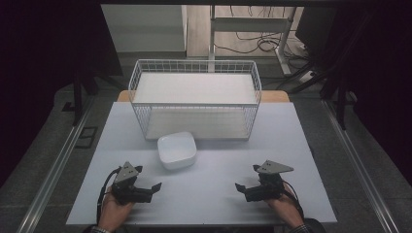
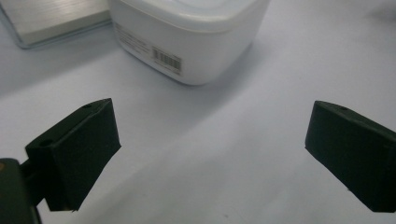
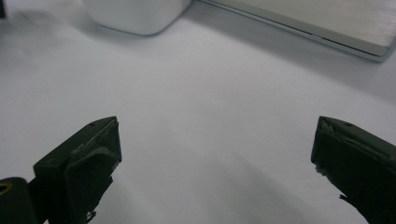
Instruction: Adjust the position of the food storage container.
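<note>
On the white bench (image 1: pixel 204 194), a white bowl (image 1: pixel 177 150) stands just in front of a wire basket (image 1: pixel 195 99). The left hand-held gripper (image 1: pixel 154 187) rests near the bowl, its jaws wide apart and holding nothing. The right hand-held gripper (image 1: pixel 239 187) is also spread wide with nothing between its jaws, well apart from the bowl.

A pale table (image 1: pixel 291 145) carries a white wire basket (image 1: pixel 194 97) and, just before it, a white bowl (image 1: pixel 177 149).
</note>
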Motion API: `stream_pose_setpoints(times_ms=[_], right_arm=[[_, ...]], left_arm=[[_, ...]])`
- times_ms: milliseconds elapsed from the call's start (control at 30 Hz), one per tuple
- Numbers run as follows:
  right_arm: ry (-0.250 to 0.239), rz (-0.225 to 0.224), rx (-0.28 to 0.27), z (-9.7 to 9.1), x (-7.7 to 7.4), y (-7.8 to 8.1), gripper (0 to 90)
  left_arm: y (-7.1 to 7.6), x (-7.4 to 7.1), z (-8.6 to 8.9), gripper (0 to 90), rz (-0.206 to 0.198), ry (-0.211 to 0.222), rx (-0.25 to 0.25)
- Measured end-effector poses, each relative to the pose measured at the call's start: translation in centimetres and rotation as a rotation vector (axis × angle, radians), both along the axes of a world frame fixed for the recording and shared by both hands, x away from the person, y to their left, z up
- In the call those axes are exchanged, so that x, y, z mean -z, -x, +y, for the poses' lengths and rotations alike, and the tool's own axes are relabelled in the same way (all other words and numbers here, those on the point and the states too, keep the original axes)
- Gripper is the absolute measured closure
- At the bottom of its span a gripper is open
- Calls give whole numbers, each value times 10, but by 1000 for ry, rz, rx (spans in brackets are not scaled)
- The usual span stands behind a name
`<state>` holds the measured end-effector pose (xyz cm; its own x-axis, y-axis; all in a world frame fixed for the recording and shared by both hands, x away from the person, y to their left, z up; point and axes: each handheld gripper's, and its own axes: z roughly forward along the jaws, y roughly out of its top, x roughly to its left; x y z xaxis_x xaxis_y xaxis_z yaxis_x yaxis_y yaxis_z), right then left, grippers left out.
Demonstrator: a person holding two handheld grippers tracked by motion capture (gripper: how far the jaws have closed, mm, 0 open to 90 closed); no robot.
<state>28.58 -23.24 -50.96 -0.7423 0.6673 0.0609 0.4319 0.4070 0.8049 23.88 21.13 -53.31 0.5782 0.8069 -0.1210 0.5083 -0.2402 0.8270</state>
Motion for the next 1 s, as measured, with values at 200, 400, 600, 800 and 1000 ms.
stream_pose_setpoints(times_ms=[200,400,600,800,1000], right_arm=[[36,6,37,4,7,-3,5],[47,-10,21,4,5,-1,3],[60,-10,22,5,5,-1,0],[36,-3,26,3,0,-2,0],[49,-7,26,8,-3,-6,0]], left_arm=[[0,1,5,42,9,35,-19],[0,-1,2,45,26,-9,-26],[0,-3,4,27,49,6,-30],[-1,-6,5,80,39,-6,-49],[-5,-14,11,175,0,32,-54]])
